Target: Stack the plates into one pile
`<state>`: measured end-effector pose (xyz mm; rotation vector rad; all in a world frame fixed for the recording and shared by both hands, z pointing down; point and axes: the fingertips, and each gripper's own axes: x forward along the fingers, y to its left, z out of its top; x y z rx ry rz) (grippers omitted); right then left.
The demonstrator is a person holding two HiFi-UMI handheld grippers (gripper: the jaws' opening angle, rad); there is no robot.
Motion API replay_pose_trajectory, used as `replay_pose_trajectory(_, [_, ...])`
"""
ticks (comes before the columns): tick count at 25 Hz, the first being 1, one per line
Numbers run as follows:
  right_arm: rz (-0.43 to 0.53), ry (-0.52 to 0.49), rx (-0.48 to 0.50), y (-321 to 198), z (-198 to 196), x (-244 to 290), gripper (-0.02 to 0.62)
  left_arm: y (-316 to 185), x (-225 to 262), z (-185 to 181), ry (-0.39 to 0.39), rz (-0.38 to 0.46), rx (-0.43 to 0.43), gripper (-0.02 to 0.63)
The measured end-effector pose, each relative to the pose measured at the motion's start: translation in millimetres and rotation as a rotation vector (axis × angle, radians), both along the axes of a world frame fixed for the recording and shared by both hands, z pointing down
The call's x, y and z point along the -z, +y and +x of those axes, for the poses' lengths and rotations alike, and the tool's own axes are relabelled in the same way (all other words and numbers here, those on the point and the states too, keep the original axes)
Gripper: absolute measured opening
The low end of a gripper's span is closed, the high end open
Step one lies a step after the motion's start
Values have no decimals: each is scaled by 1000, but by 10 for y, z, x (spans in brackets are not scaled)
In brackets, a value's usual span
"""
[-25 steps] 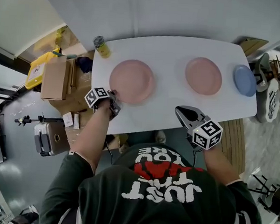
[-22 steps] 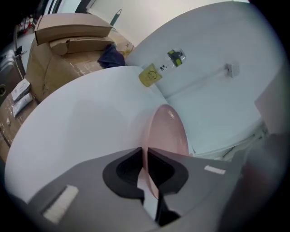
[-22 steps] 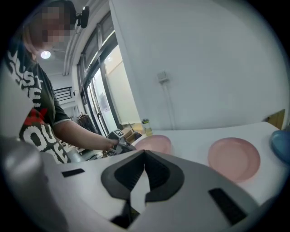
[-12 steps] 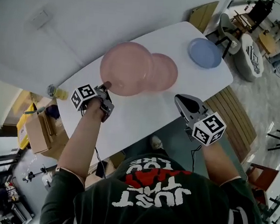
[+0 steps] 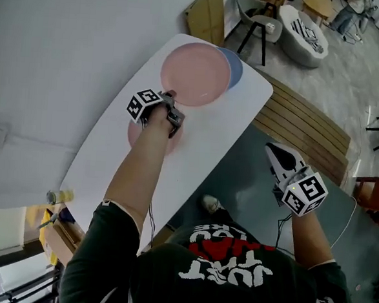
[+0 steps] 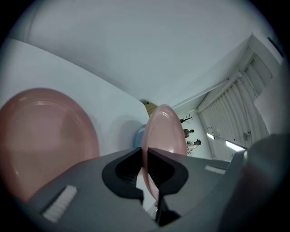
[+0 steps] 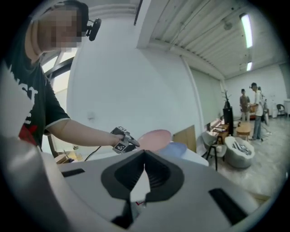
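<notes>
**Head view.** The left gripper point(image 5: 168, 97), in the upper centre of the frame, had its jaws closed on the near rim of a pink plate point(image 5: 195, 73). This held plate covered most of the blue plate point(image 5: 235, 66), which lay at the far end of the white table point(image 5: 110, 168). Only a blue crescent showed at the held plate's right edge, and whether the two plates touched could not be told. A second pink plate point(image 5: 133, 136) lay flat on the table under the person's left forearm, mostly hidden by it. The right gripper point(image 5: 272, 150) hung at the right of the frame, off the table and over the floor.

**Left gripper view.** The jaws were narrow and clamped on the held plate's point(image 6: 167, 131) rim at lower centre, with the plate seen nearly edge-on. The blue plate point(image 6: 138, 136) showed just left of the held plate, and the second pink plate point(image 6: 45, 136) filled the lower left.

**Right gripper view.** The jaws met at their tips in the lower centre, with nothing between them. Beyond them, at mid-frame, were the left gripper point(image 7: 131, 144), the held plate point(image 7: 154, 136) and the blue plate point(image 7: 174, 149).
</notes>
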<state>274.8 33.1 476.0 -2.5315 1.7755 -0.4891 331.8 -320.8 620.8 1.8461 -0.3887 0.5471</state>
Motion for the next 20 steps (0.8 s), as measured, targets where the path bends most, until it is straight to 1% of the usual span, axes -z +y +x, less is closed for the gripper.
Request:
replay_pose_trajectory(2, [-18,-14,-58,326,141,-69,5,117,-161,344,-29,4,0,27])
replay_pose_trajectory(4, [-35,-29,-108,607,207,-149,5,177,-316,583,-63,17,4,28])
replay_pose_trajectory(7, [-52,-53,-164,924,287,-246,5,198,-494,825,-91,28,27,36])
replay_pose_trajectory(10, [-57,-80,-213,1137,362,-344,5,218,-595,1005,-90,22,33,44])
replay_pose_trajectory(13, [-59,-97,-233,1221,413,-426,5,280,-625,1136,-74,21,1,50])
replay_pose_trajectory(15, [-57,-104,-232,1208,430,-465,5,332,-613,1186,-73,54,-53,64])
replay_pose_trajectory(18, [-60,-105,-206,1110,437,-501,5,424,-600,1220,-84,105,-163,182])
replay_pose_trajectory(20, [-66,-102,-179,1030,415,-510,5,488,-583,1190,-98,154,-255,263])
